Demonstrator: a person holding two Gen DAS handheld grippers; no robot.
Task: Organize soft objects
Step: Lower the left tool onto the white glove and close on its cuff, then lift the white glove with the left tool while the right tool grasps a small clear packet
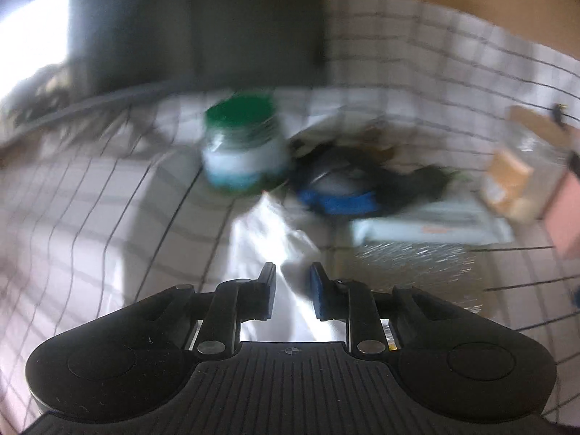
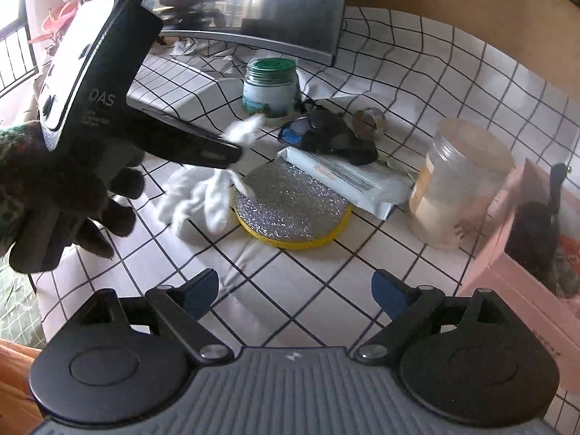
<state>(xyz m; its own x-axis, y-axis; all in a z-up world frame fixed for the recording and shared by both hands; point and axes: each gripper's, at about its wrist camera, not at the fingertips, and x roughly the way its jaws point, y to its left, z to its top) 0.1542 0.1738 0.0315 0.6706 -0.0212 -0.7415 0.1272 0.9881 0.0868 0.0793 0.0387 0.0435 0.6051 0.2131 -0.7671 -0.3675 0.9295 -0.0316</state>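
Note:
A white knitted cloth (image 2: pixel 203 199) lies crumpled on the checked tablecloth, left of a round glittery silver pad (image 2: pixel 290 210) with a yellow rim. My left gripper (image 2: pixel 235 152), held by a hand in a dark glove (image 2: pixel 54 199), reaches in from the left; one end of the cloth sticks up past its tips. In the blurred left wrist view the white cloth (image 1: pixel 268 232) runs between the narrow-set pads of the left gripper (image 1: pixel 293 290). My right gripper (image 2: pixel 293 290) stands wide open over bare tablecloth, nothing between its fingers. A dark cloth heap with a blue part (image 2: pixel 326 134) lies behind the pad.
A green-lidded jar (image 2: pixel 270 87) stands at the back, with a silver panel (image 2: pixel 253 18) behind it. A white flat packet (image 2: pixel 348 177) rests on the pad's far edge. A clear plastic jar (image 2: pixel 456 181) and a pink box (image 2: pixel 525 253) stand at the right.

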